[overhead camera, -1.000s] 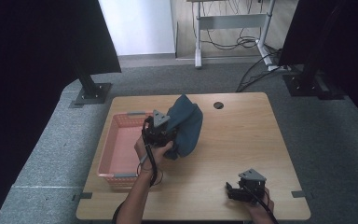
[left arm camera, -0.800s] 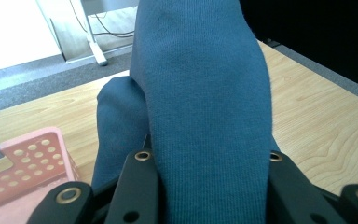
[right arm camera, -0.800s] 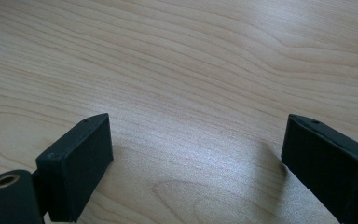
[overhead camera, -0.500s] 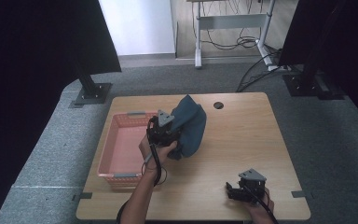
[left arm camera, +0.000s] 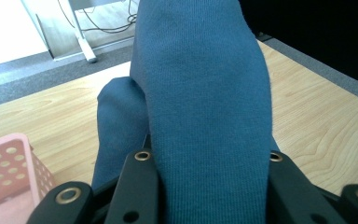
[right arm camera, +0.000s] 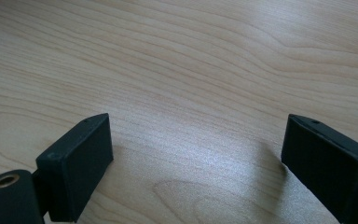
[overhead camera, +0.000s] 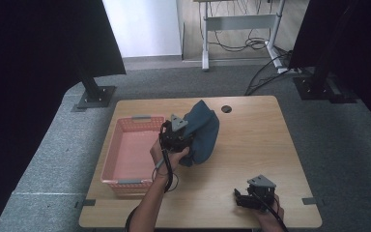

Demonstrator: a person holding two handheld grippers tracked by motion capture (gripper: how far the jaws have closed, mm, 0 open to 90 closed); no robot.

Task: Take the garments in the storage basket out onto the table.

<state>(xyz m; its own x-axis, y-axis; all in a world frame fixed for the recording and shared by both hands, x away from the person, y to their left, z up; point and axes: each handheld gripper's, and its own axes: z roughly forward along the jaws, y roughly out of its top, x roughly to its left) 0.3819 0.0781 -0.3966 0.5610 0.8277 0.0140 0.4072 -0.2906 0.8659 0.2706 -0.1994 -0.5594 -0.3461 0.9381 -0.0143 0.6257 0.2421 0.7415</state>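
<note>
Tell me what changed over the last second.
The left hand-held gripper, shut on the blue cloth, carried it slightly toward the table's far edge, beside the pink basket. The right hand-held gripper stayed open at the near edge of the table.

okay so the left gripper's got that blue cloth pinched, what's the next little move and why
Probably carry the blue cloth sideways over the pink basket and let it go there. The left gripper is clamped on the cloth, which hangs lifted right beside the basket's rim. The right gripper rests open near the table's front edge, holding nothing, so it need not help.
</note>
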